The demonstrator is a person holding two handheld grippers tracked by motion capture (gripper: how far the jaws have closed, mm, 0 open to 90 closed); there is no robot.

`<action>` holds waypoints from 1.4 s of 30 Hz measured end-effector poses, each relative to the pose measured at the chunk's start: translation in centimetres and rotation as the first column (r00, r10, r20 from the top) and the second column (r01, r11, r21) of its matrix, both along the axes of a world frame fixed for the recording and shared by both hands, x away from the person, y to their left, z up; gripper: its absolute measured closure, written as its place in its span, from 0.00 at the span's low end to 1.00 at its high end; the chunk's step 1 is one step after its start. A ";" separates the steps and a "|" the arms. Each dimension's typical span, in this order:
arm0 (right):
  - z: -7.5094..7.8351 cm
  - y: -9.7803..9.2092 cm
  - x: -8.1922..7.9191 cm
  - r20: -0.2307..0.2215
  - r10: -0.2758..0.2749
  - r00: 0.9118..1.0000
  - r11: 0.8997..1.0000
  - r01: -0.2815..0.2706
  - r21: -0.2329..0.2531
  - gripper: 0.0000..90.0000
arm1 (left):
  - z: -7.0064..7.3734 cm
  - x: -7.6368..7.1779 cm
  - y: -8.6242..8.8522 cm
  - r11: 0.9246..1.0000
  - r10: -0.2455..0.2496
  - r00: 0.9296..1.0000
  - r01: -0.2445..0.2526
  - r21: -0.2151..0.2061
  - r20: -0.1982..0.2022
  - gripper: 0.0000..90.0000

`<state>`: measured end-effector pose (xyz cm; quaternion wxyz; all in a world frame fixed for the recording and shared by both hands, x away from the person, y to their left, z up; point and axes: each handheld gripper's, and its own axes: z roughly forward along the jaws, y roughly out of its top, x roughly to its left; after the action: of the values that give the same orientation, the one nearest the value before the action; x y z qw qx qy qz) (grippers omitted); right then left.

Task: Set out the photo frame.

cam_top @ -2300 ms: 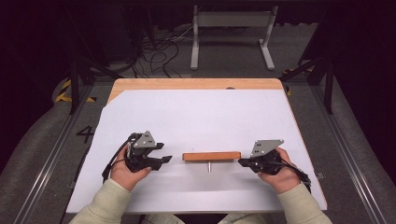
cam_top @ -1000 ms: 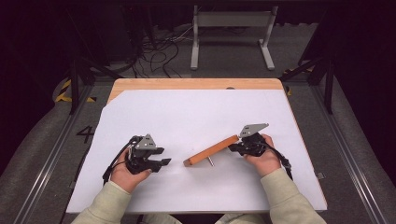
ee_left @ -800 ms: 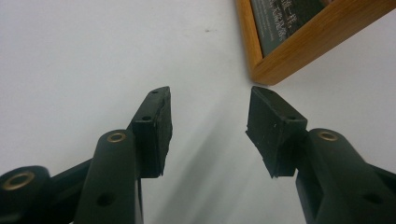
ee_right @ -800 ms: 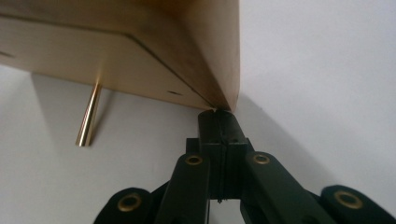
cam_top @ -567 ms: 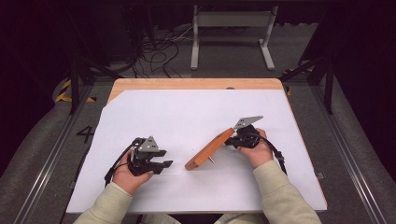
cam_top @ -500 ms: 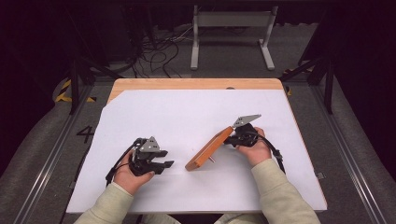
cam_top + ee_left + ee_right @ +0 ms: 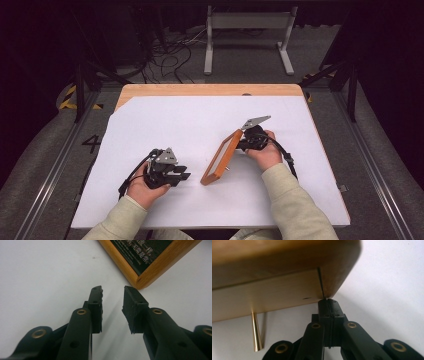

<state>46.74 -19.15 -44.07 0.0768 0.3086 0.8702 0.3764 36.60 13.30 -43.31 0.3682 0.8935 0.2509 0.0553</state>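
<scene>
I am holding my right claw (image 7: 248, 141) against the far end of a wooden picture frame (image 7: 222, 157), and its jaws are pressed fully together, with no gap between them. In the right gripper view the closed tips (image 7: 329, 305) are sitting right at the frame's rounded corner (image 7: 337, 272), touching its underside by the mitre joint; I cannot tell whether anything thin is pinched between them. The frame is tilting up on edge, its near corner resting on the white surface (image 7: 165, 125) and its far end raised beside my right hand (image 7: 265, 152). A thin brass leg (image 7: 256, 332) is sticking out from the frame's back and reaching down toward the surface.

My left claw (image 7: 181, 176) is resting low on the surface, just to the left of the frame's near corner but apart from it. Its jaws are standing apart with nothing between them. In the left gripper view the frame's corner (image 7: 147, 267) is lying just beyond the two pads (image 7: 96, 307), and I am seeing dark glass with pale printed characters inside the wooden border.

The frame is sitting roughly in the middle of the surface, running diagonally between my two hands, nearer the right one.
</scene>
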 end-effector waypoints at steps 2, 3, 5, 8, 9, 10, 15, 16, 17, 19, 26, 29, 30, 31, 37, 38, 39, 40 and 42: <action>0.0 0.2 0.2 0.003 0.002 1.000 1.000 -0.002 -0.001 1.00 | -0.1 0.0 -0.3 1.000 -0.002 1.000 0.002 0.006 -0.005 0.79; 0.1 0.4 0.3 -0.001 0.001 1.000 1.000 -0.001 -0.002 1.00 | -0.2 0.0 -0.4 1.000 -0.002 1.000 0.002 0.006 -0.006 0.80; 0.1 0.5 0.4 0.004 0.001 1.000 1.000 -0.001 -0.009 1.00 | -0.2 0.1 -0.6 1.000 -0.004 1.000 0.004 0.007 -0.008 0.82; 0.1 0.4 0.4 0.012 -0.004 1.000 1.000 0.004 -0.012 1.00 | -0.4 0.0 -1.1 1.000 -0.007 1.000 0.007 -0.001 -0.017 0.86; 0.4 0.0 0.2 0.014 -0.023 1.000 0.999 0.023 -0.026 1.00 | -0.5 0.0 -1.4 1.000 -0.009 1.000 0.009 -0.002 -0.024 0.88; 0.5 -0.3 0.1 0.022 -0.030 0.999 0.999 0.031 -0.034 1.00 | -0.5 0.0 -1.6 1.000 -0.007 1.000 0.006 -0.006 -0.027 0.91; 1.1 -2.0 -1.2 0.043 -0.056 0.998 0.998 0.057 -0.032 1.00 | -0.9 0.4 -2.4 1.000 0.008 0.999 -0.009 -0.014 -0.049 1.00; 1.2 -2.3 -1.4 0.046 -0.058 0.997 0.998 0.059 -0.030 1.00 | -1.0 0.5 -2.6 1.000 0.015 0.998 -0.017 -0.020 -0.061 1.00; 1.2 -2.8 -1.8 0.050 -0.065 0.997 0.997 0.066 -0.027 1.00 | -1.1 0.6 -2.8 1.000 0.014 0.998 -0.015 -0.016 -0.060 1.00; 1.3 -3.8 -2.5 0.052 -0.081 0.995 0.997 0.081 -0.007 1.00 | -1.3 0.5 -3.4 1.000 0.005 0.998 -0.005 0.004 -0.068 1.00; 1.7 -6.9 -4.6 0.064 -0.136 0.989 0.990 0.133 0.050 1.00 | -1.8 0.3 -4.4 0.999 -0.024 0.998 0.027 0.041 -0.065 1.00; 2.1 -7.7 -5.2 0.071 -0.147 0.986 0.988 0.144 0.057 1.00 | -1.8 0.2 -4.5 0.999 -0.029 0.997 0.031 0.038 -0.068 1.00; 2.1 -7.7 -5.2 0.071 -0.147 0.986 0.988 0.144 0.057 1.00 | -1.8 0.2 -4.5 0.999 -0.029 0.997 0.031 0.038 -0.068 1.00; 2.2 -7.9 -5.4 0.074 -0.151 0.986 0.987 0.147 0.060 1.00 | -1.9 0.1 -4.6 0.999 -0.045 0.996 0.047 0.024 -0.078 1.00; 3.2 -8.7 -6.7 0.101 -0.153 0.983 0.987 0.147 0.065 1.00 | -1.8 -0.4 -5.6 0.996 -0.087 0.994 0.088 0.018 -0.069 1.00; 3.6 -9.1 -7.2 0.109 -0.157 0.982 0.986 0.150 0.069 1.00 | -1.8 -0.6 -6.0 0.995 -0.094 0.993 0.095 0.012 -0.068 1.00; 3.6 -9.1 -7.2 0.109 -0.157 0.982 0.986 0.150 0.069 1.00 | -1.8 -0.6 -6.0 0.995 -0.094 0.993 0.095 0.012 -0.068 1.00; 3.7 -9.2 -7.4 0.110 -0.156 0.982 0.986 0.149 0.069 1.00 | -1.7 -0.7 -6.2 0.995 -0.100 0.992 0.102 0.013 -0.071 1.00; 3.9 -9.3 -7.9 0.112 -0.153 0.982 0.987 0.146 0.071 1.00 | -1.8 -0.8 -6.4 0.994 -0.108 0.991 0.109 0.010 -0.073 1.00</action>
<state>38.87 -28.46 -40.19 0.1460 0.3529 0.8264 0.4138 35.84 6.92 -45.06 0.3552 0.9098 0.2145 0.0048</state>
